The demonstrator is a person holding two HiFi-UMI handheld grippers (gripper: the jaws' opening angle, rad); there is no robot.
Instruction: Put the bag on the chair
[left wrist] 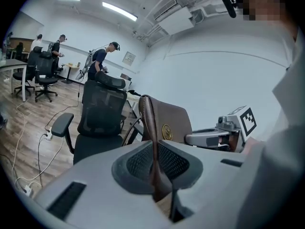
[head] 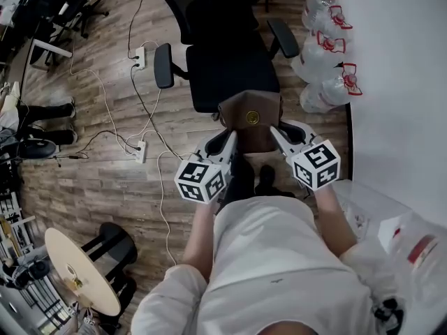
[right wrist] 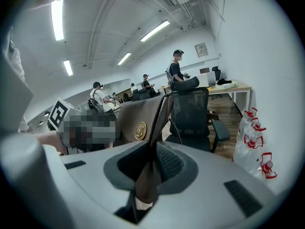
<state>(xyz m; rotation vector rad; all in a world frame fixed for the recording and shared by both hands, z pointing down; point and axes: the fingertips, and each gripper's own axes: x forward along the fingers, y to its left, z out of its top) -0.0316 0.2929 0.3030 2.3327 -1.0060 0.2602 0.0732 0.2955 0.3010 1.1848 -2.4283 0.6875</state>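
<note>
A brown leather bag (head: 249, 121) with a round gold emblem hangs between my two grippers, just in front of the black office chair (head: 230, 68). My left gripper (head: 228, 139) is shut on the bag's left edge, and its own view shows the brown bag (left wrist: 164, 123) pinched between the jaws. My right gripper (head: 278, 135) is shut on the bag's right edge; the right gripper view shows the brown bag (right wrist: 143, 120) clamped the same way, with the black chair (right wrist: 193, 116) right behind it. The chair's seat (head: 234, 75) is bare.
Several large water bottles (head: 325, 44) with red handles stand right of the chair against a white wall. Cables and power strips (head: 140, 149) lie on the wooden floor at left. A round wooden stool (head: 77, 271) sits at lower left. People stand by desks (left wrist: 100, 61) far off.
</note>
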